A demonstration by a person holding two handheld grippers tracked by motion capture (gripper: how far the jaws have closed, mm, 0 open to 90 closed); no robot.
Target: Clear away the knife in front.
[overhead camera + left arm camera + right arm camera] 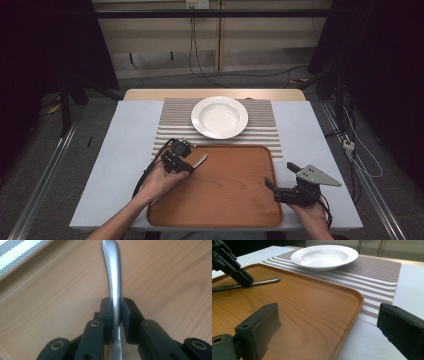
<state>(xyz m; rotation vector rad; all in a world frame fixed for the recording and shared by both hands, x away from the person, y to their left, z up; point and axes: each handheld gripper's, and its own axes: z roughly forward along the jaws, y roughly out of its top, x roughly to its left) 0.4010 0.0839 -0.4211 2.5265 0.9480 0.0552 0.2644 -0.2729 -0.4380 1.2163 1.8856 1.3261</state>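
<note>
My left gripper (116, 315) is clenched on the slim, brushed-steel cutlery handle (112, 272): in the left gripper view the shaft runs straight up between the two black pads, both of them pressed against its sides, and its rounded, slightly flared end reaches out past the pads over the board below. In the high view I see the same piece at the near-left part of the rounded-corner wooden tray (235, 200), its free end pointing toward the tray's middle. In the right gripper view the handle lies low and almost flat along the tray's surface; I cannot tell whether it touches the wood. Which kind of utensil it is I cannot tell either, since the working end is hidden behind my left hand (162, 180).

My right gripper (284, 179) is released, its jaws standing wide apart with nothing between them, at the tray's right rim, well apart from the handle.

The tray is warm brown with a fine visible grain and a low raised lip. Beyond it lies a woven placemat with brown and white stripes (172, 117), and on that a glossy, round, white ceramic deep plate (220, 117). The pale blue-grey tabletop (120, 150) lies under all of it.

The handle is smooth, matte grey, narrow at the grip.
</note>
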